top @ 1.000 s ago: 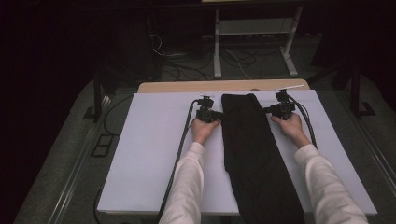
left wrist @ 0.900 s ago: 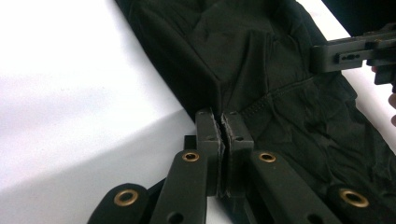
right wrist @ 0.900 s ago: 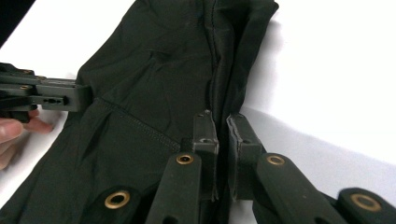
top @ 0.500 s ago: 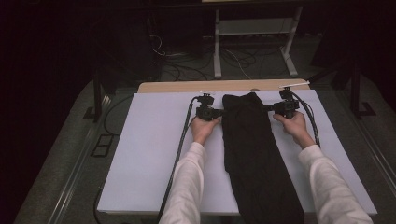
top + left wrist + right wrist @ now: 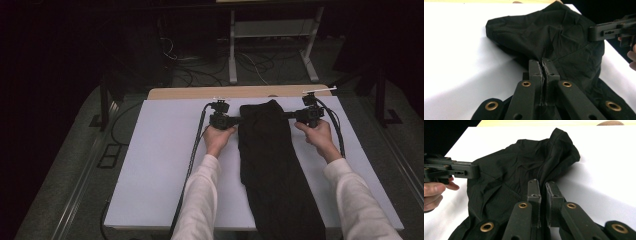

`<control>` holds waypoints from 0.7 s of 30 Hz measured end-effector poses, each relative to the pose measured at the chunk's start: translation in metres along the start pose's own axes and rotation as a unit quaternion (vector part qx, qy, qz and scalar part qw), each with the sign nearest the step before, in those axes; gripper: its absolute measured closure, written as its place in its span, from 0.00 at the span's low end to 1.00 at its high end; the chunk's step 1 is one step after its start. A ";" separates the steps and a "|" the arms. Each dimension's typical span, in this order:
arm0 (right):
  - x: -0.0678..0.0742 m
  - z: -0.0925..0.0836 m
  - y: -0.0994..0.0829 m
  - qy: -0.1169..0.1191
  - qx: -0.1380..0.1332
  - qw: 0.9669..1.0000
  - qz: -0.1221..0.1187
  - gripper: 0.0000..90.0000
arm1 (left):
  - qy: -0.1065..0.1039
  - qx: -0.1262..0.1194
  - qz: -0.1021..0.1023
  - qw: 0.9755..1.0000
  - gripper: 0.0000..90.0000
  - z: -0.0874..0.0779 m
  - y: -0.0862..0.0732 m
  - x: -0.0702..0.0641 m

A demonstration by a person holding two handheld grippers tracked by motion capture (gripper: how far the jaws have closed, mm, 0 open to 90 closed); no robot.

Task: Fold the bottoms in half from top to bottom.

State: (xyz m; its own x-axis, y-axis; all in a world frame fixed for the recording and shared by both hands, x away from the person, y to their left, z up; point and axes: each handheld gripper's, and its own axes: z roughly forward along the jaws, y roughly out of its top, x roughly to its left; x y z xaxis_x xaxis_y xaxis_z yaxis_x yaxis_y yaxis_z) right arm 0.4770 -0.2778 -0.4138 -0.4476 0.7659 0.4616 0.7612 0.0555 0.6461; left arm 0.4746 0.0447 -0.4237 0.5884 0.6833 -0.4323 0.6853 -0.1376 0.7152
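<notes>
Both grippers have lifted the black cloth [image 5: 272, 165]'s far end higher, bunching it. The left gripper [image 5: 231, 120] and the right gripper [image 5: 292, 115] each pinch an edge in their jaws above the table [image 5: 160, 165].

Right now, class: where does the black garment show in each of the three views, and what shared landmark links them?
High view: black garment centre-right on the white table top.
Left gripper view: it rises above the jaws, centre-right.
Right gripper view: centre-left above the jaws.
Shared landmark: its bunched far end.
</notes>
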 end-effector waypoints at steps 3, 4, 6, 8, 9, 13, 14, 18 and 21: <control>0.000 -0.004 -0.002 0.002 -0.005 1.000 0.005 0.91 | -0.002 -0.006 0.002 1.000 0.96 -0.003 0.001 -0.004; 0.001 -0.006 -0.003 0.003 -0.007 1.000 0.004 0.91 | -0.002 -0.007 0.003 1.000 0.96 -0.004 0.001 -0.005; 0.002 -0.008 -0.004 0.003 -0.009 1.000 0.002 0.91 | -0.003 -0.008 0.006 1.000 0.96 -0.006 0.001 -0.007; 0.004 -0.012 -0.005 0.002 -0.011 1.000 -0.002 0.91 | -0.004 -0.010 0.009 1.000 0.96 -0.009 0.001 -0.009; 0.004 -0.013 -0.005 0.003 -0.013 1.000 -0.002 0.91 | -0.005 -0.013 0.007 1.000 0.96 -0.010 0.001 -0.010; 0.007 -0.020 -0.006 0.006 -0.021 1.000 -0.002 0.91 | -0.008 -0.020 0.007 1.000 0.96 -0.019 0.002 -0.012; 0.008 -0.022 -0.007 0.007 -0.022 1.000 -0.003 0.91 | -0.009 -0.022 0.008 1.000 0.96 -0.020 0.002 -0.013; 0.012 -0.026 -0.007 0.008 -0.025 1.000 -0.008 0.91 | -0.015 -0.031 0.004 0.999 0.96 -0.027 0.001 -0.015; 0.016 -0.030 -0.007 0.007 -0.027 1.000 -0.014 0.91 | -0.018 -0.034 0.002 0.999 0.96 -0.030 -0.001 -0.016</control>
State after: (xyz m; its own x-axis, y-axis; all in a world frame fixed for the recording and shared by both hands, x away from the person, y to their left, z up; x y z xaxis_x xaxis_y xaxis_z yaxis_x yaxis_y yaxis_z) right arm 0.4507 -0.2853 -0.3926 -0.4750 0.7552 0.4517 0.7221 0.0411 0.6906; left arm 0.4518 0.0548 -0.4008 0.6074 0.6559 -0.4481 0.6527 -0.0906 0.7522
